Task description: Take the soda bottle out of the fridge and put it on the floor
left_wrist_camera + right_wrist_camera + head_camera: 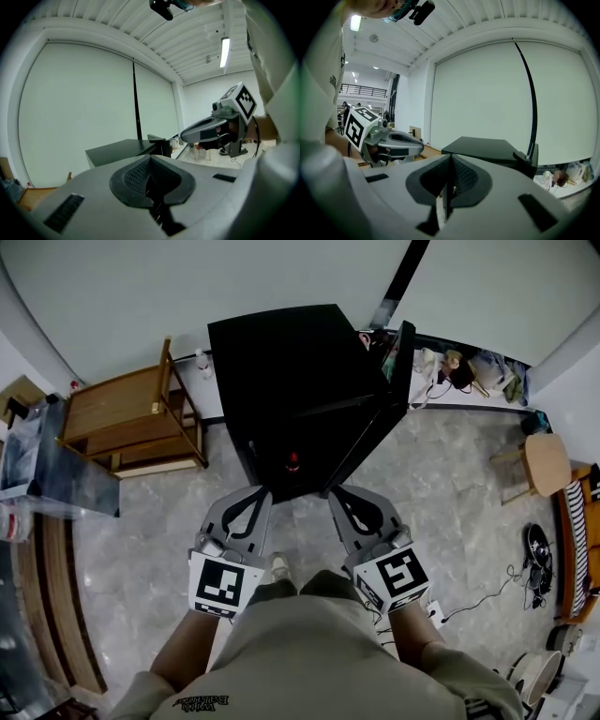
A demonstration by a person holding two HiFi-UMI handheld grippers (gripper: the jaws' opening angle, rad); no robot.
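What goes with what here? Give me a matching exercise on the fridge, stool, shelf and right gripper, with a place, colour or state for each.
Things:
1. fridge
2. stool
3. shelf
4. right gripper

Place, colour or state:
A. jaws together, nothing between them
B. wooden, left of the fridge in the head view
C. black, straight ahead of both grippers
D. round pale seat, far right in the head view

Pairs: 1-C, 2-D, 3-B, 4-A
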